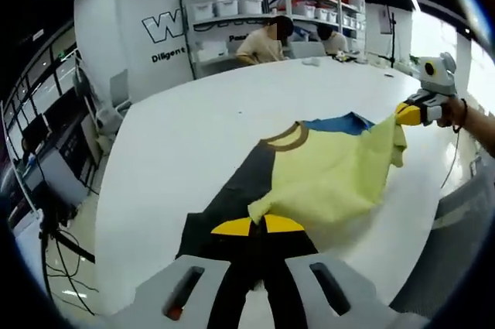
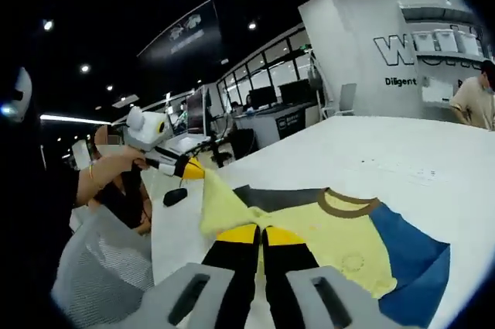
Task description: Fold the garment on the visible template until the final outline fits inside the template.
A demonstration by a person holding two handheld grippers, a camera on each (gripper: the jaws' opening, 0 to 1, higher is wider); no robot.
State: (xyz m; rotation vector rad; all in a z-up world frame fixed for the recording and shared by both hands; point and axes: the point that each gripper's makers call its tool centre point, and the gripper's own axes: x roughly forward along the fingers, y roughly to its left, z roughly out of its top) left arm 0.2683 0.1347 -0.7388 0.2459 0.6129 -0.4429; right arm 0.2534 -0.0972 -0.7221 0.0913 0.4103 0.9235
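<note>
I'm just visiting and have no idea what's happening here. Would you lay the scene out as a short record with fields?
Garment: yellow, grey and blue shirt with brown collar, partly folded
Surface: white table
Left hand-held gripper: shut on the shirt's yellow edge
Right hand-held gripper: shut on another yellow edge
Fold state: yellow layer lies over the grey part
Template: cannot tell
Background: seated person in beige top, shelves with white bins

At twelve o'clock I saw a seated person (image 1: 263, 42) before shelving (image 1: 255, 11) holding white bins (image 1: 227, 7). At nine o'clock stood a mesh chair (image 2: 100, 267).
</note>
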